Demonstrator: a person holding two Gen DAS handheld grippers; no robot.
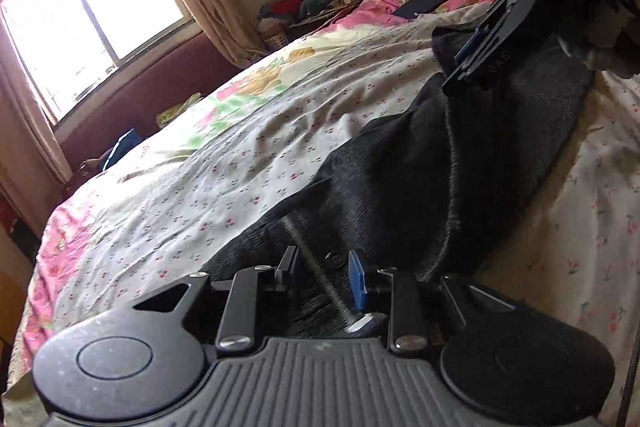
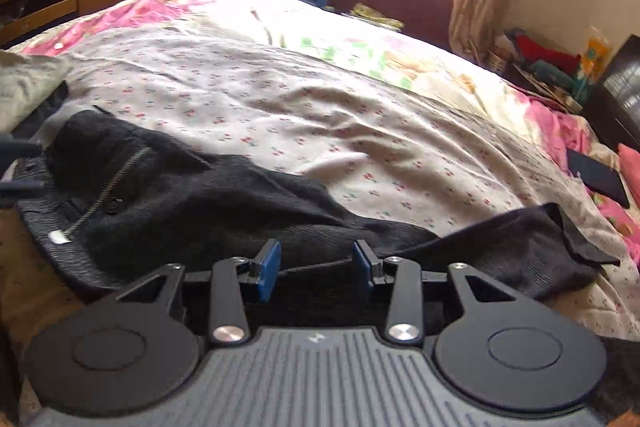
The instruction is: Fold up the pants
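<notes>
- Pants lie dark on the bed, long axis running from left tool toward right tool.
- Left tool sits at the waistband, jaws apart, fabric between.
- Right tool gapes over a leg.

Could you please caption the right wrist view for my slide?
Open right gripper poised over dark grey pants lying zipper-up on a floral-print bedsheet.

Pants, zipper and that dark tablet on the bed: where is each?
Pants [image 2: 224,203]: right wrist view, middle of the dark cloth.
Zipper [image 2: 108,187]: right wrist view, along its pale teeth.
Tablet [image 1: 426,3]: left wrist view, its flat face.
</notes>
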